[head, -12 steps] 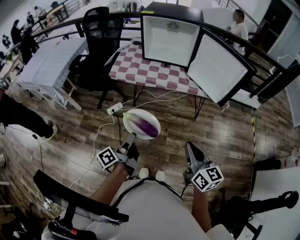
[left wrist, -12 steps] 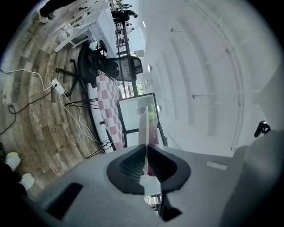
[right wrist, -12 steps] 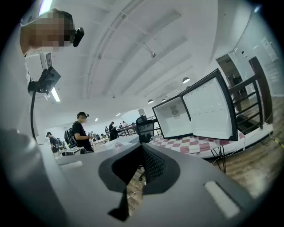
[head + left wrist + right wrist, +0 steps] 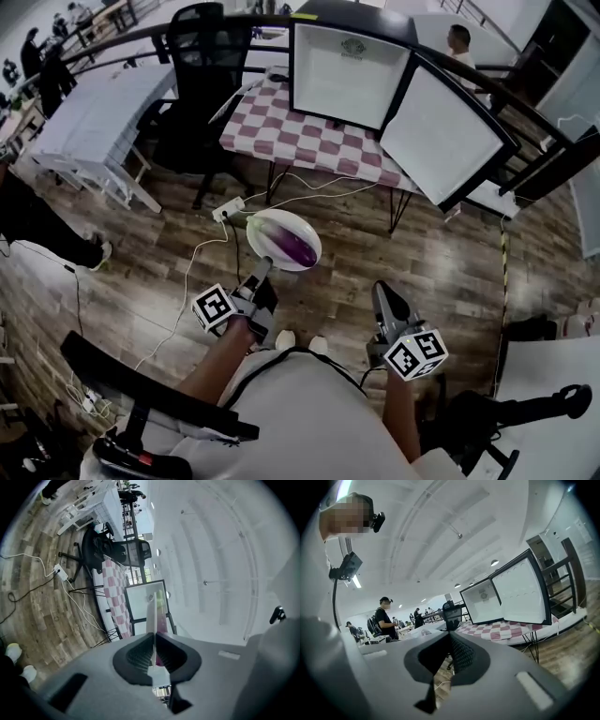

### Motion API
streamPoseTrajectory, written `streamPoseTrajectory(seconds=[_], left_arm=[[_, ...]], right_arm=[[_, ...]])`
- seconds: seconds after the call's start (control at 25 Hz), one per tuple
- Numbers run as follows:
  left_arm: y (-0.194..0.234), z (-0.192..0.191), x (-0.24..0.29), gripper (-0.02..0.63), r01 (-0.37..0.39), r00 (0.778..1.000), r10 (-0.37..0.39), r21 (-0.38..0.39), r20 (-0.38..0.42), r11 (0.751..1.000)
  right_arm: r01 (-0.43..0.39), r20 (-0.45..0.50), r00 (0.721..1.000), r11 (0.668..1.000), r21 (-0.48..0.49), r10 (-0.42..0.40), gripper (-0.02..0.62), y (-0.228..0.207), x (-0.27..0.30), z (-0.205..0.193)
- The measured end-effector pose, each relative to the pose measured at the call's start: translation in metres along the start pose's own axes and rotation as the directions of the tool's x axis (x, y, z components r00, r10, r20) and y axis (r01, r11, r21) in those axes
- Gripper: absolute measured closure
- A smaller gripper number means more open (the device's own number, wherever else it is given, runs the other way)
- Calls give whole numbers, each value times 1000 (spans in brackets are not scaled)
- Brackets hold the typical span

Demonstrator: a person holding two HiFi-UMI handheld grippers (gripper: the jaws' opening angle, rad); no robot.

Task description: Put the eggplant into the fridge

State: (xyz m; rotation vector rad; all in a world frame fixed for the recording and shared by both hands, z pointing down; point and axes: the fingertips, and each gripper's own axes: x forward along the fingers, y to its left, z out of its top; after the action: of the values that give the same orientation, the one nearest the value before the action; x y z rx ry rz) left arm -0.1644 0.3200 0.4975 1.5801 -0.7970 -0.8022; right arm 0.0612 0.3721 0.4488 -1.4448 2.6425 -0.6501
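The left hand-held gripper point(image 4: 261, 273) clamps the rim of a white plate point(image 4: 267, 228) carrying the eggplant point(image 4: 293, 248) over the wooden floor point(image 4: 169, 272), well apart from the open fridge point(image 4: 352, 75) on the checkered tabletop point(image 4: 300, 141). The right hand-held gripper point(image 4: 382, 295) is clenched and empty.

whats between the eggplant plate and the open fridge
In the head view: brown wooden floor with a white power strip and its cables, then the red-and-white checked table that the open white fridge stands on.

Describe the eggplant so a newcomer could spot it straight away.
Find the open white fridge on the checkered table. In front of it, the left gripper holds a white plate by its rim; the eggplant lies on it, the only glossy purple thing around.
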Motion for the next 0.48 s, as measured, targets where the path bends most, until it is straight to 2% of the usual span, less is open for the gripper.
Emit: streamPoseTrajectory(seconds=[0.48], left_arm=[[7,28,-7,581,4,1000,-4,-7,9,1000]], right_arm=[[23,6,1000,1000,14,-23,589,8,18,-3]])
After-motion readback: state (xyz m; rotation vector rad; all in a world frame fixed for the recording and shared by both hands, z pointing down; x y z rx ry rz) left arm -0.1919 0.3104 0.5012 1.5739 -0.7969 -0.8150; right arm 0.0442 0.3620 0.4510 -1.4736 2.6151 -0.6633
